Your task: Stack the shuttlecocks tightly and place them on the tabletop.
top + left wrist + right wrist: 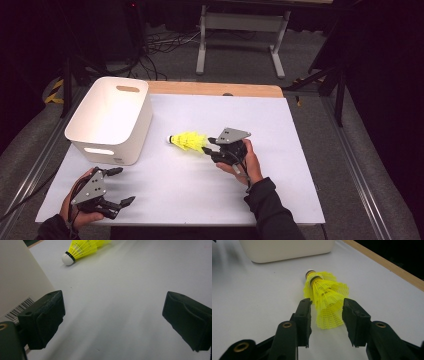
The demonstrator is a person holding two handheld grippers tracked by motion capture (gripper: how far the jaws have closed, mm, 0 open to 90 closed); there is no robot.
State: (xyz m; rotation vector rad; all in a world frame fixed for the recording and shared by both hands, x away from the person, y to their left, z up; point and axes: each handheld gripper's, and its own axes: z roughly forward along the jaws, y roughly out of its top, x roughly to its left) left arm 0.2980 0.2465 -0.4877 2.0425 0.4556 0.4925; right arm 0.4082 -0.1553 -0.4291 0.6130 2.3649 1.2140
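Shuttlecocks [325,298], yellow, nested stack, lie between my right gripper [326,315] jaws; pads stand just off skirt both sides, not pressing, so jaws open, nothing held. Stack on white table [210,190], cork end toward white bin [112,117], near bin's right side. My left gripper [120,186] sits just in front of bin, jaws spread wide, empty.

Stacked yellow mesh shuttlecocks [188,141], lying sideways on the white tabletop, white cork tip toward the bin.
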